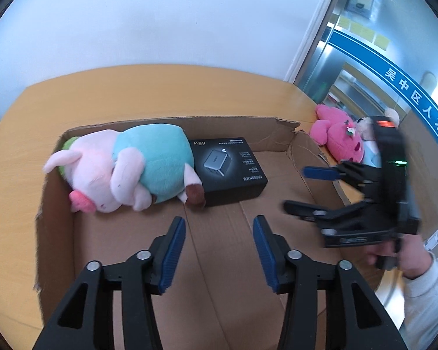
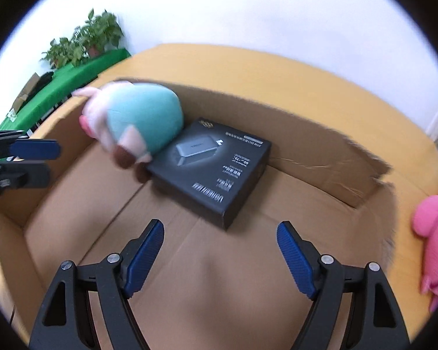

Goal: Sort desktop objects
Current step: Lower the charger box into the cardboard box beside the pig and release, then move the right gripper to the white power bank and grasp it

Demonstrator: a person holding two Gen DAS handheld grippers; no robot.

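Note:
A cardboard box (image 1: 58,204) (image 2: 321,157) lies open on the wooden desk (image 1: 20,122). Inside it rest a pink pig plush in a teal shirt (image 1: 125,166) (image 2: 134,119) and, touching its feet, a black charger box (image 1: 227,169) (image 2: 213,169). My left gripper (image 1: 219,250) hangs open over the box floor with nothing between its fingers. My right gripper (image 2: 220,259) is also open and empty, above the box floor near the charger box; in the left wrist view the right gripper (image 1: 295,188) shows over the box's right wall.
A bright pink plush (image 1: 338,134) (image 2: 435,233) lies on the desk outside the box's torn right wall. A person's hand and pale sleeve (image 1: 417,274) hold the right gripper. Potted plants on a green-covered table (image 2: 81,46) stand far left. A glass door is at right.

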